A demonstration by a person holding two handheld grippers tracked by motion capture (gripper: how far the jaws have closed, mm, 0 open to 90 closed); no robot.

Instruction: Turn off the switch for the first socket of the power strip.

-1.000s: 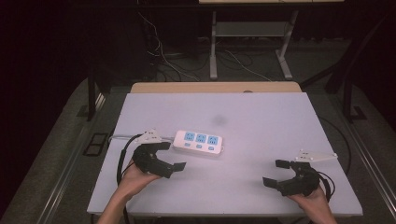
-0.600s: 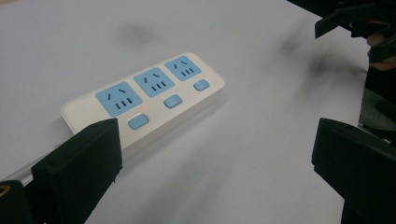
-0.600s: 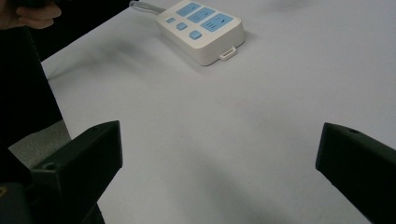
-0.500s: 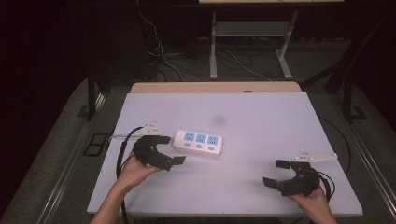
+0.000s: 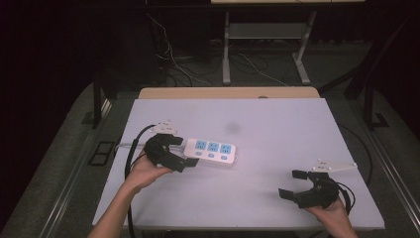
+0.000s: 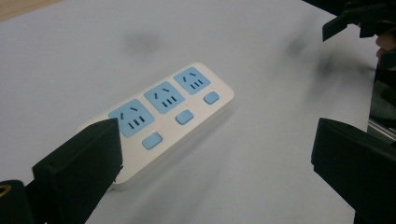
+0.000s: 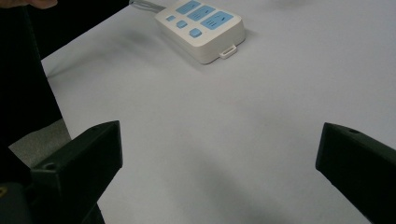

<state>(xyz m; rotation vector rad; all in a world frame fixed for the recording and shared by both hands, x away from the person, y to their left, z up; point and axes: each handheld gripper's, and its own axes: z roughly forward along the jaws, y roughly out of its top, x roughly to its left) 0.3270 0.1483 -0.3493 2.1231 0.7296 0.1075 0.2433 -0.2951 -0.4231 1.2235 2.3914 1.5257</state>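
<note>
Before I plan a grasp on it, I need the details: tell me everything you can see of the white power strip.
The power strip is a white, rounded, plastic-looking bar lying flat on the table, left of centre. It has three blue sockets in a row, each with a small blue button beside it, and a small loop tab on one end. A pale cable leaves its other end. The left gripper, jaws open, is at that end; whether it touches, I cannot tell.

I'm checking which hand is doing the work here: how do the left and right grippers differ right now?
The left gripper is at the power strip, one jaw by its end; the right gripper rests far from it, near the table's front right corner. The left sits farther up the table than the right. Both are black and open.
</note>
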